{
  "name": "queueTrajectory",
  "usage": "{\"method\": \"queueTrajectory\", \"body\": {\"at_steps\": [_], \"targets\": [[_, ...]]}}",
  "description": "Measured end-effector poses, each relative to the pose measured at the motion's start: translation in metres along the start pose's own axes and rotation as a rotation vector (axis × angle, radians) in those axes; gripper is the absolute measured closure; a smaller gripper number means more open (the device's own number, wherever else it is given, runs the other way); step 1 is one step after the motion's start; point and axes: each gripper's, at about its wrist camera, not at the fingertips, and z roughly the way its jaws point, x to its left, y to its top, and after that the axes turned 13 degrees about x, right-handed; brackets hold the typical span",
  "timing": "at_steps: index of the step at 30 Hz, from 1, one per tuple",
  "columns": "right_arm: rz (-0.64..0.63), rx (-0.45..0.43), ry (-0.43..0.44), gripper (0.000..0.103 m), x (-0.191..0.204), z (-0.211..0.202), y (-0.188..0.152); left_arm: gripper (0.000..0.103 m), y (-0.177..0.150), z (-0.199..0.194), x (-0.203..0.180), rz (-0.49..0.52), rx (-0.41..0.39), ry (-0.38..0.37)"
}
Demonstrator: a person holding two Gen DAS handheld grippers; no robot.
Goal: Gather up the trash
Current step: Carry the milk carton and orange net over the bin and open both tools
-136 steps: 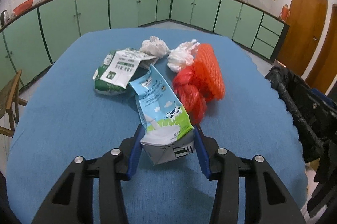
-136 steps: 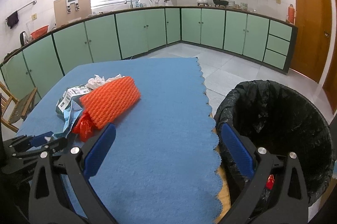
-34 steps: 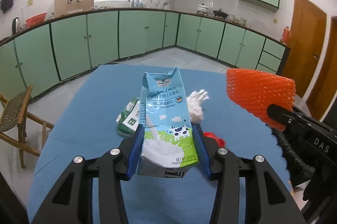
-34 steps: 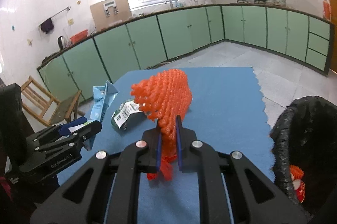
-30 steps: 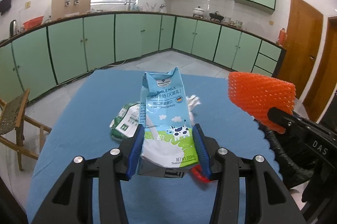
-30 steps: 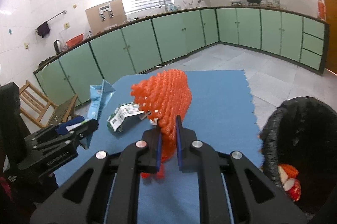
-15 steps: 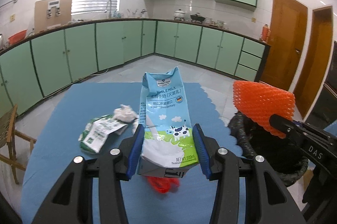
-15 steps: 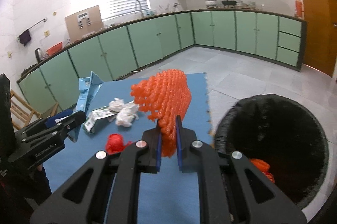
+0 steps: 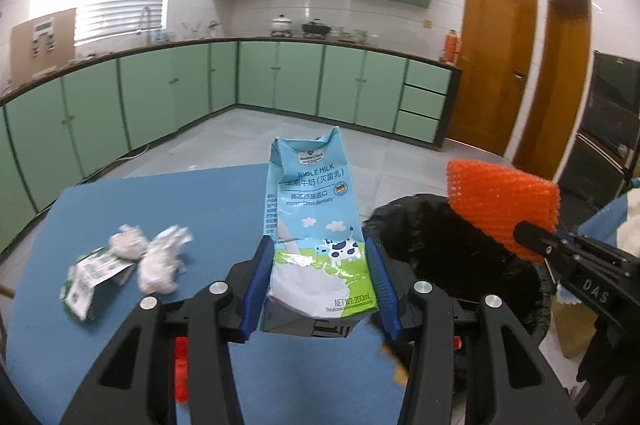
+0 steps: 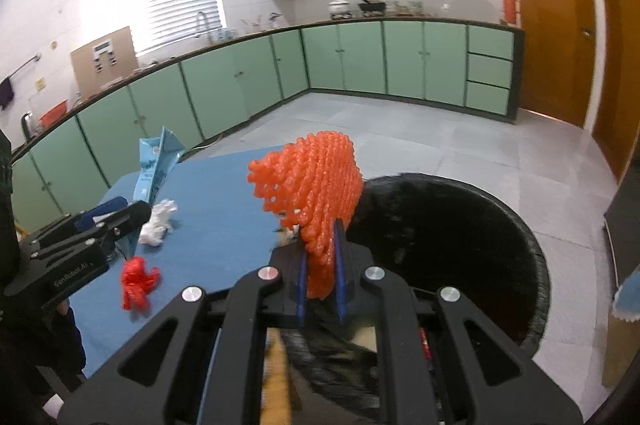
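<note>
Two tongs are loaded. The left tongs (image 9: 318,291) clamp a blue milk carton (image 9: 314,229) by its lower sides, its gabled top standing upright past the blue pads. The right tongs (image 10: 320,279) are pinched tight on an orange foam net (image 10: 316,193), which fans out above the fingertips. Taking the black-lined bin (image 10: 472,249) as the landmark: the net hangs over its near-left rim, and the carton is held just left of the bin, above the edge of the blue tabletop (image 9: 200,201). Farther left of the bin, on the tabletop, lie two crumpled white paper wads (image 9: 154,257) beside a flattened green-and-white carton (image 9: 90,275). A small red scrap (image 10: 138,283) lies on the tabletop between the wads and the bin.
</note>
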Motion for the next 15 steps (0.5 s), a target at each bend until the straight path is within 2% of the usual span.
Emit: {"method": "queueTrajectory", "body": {"at_steps": [15], "targets": [[0.100, 0.053, -0.102, 0.093, -0.092, 0.030, -0.019, 0.056, 0.026, 0.066, -0.088, 0.103, 0.041, -0.108]]}}
